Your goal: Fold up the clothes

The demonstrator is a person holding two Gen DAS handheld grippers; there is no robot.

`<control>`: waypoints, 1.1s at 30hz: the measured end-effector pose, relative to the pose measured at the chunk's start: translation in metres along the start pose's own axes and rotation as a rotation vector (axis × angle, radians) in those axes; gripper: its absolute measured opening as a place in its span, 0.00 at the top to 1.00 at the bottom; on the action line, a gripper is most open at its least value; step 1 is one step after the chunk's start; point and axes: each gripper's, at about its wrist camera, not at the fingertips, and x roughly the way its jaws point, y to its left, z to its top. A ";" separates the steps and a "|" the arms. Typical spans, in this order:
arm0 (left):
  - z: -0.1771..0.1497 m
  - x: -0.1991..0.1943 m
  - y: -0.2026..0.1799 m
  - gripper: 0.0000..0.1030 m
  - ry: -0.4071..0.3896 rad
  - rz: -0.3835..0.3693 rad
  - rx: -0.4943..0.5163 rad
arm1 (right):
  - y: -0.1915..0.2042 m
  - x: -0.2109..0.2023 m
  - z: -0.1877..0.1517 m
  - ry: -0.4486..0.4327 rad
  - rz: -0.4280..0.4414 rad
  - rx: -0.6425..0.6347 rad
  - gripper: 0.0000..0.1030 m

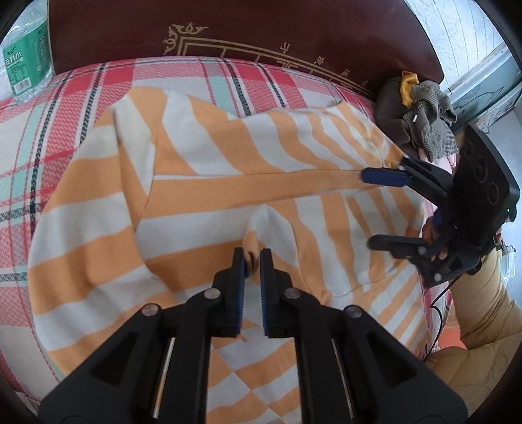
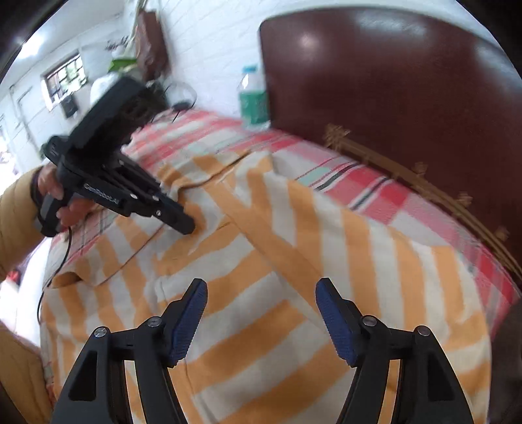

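Striped clothing (image 1: 202, 182), a garment in orange and off-white bands, lies spread across the middle of a bed covered with a red, white and teal plaid sheet (image 1: 49, 137), reaching from near the dark red headboard (image 1: 261, 26) at the far edge down to the near edge under the left wrist camera. The cloth is rumpled, with one layer folded over another along a long orange band that runs across the bed. The left gripper (image 1: 253, 261) has its two blue-padded fingers drawn nearly together on a small raised pinch of the striped fabric near the middle of the garment, so it is clamped on the cloth. The right gripper (image 2: 261, 293) hovers over the garment with its jaws spread wide and nothing between them; in the left wrist view it comes in from the bed's right side, its upper blue pad (image 1: 386, 177) lying at the end of the long orange band, though contact cannot be judged. A hand in a mustard-yellow sleeve (image 1: 483, 313) holds it. At the far right corner of the bed, against the headboard, sits a heap of other clothes (image 1: 424, 120) in brown, olive and yellow. A plastic water bottle with a green label (image 1: 27, 62) stands at the far left corner beside the headboard. The right wrist view is motion-blurred, with a white brick wall (image 2: 212, 49) behind the bed.
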 end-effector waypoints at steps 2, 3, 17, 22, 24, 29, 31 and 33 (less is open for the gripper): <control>0.000 -0.002 0.005 0.92 -0.009 0.005 -0.030 | 0.001 0.020 0.005 0.059 0.032 -0.028 0.46; 0.000 -0.003 0.008 0.92 -0.014 0.008 -0.046 | 0.001 0.025 0.006 0.072 0.056 -0.028 0.57; -0.089 -0.093 0.030 0.32 -0.248 0.111 -0.121 | -0.006 0.018 0.013 0.036 -0.166 0.051 0.54; -0.138 -0.092 0.027 0.27 -0.228 0.125 -0.112 | 0.016 -0.034 0.004 -0.133 -0.059 0.128 0.45; -0.154 -0.091 0.030 0.27 -0.228 0.115 -0.140 | 0.043 -0.039 -0.001 -0.132 0.111 0.129 0.36; -0.185 -0.091 0.034 0.27 -0.247 0.055 -0.216 | 0.116 -0.008 -0.013 -0.020 0.504 0.136 0.36; -0.196 -0.093 0.032 0.27 -0.260 0.027 -0.230 | 0.131 0.013 -0.015 0.011 0.591 0.189 0.36; -0.208 -0.096 0.029 0.27 -0.270 -0.004 -0.237 | 0.136 0.030 -0.017 0.049 0.659 0.262 0.36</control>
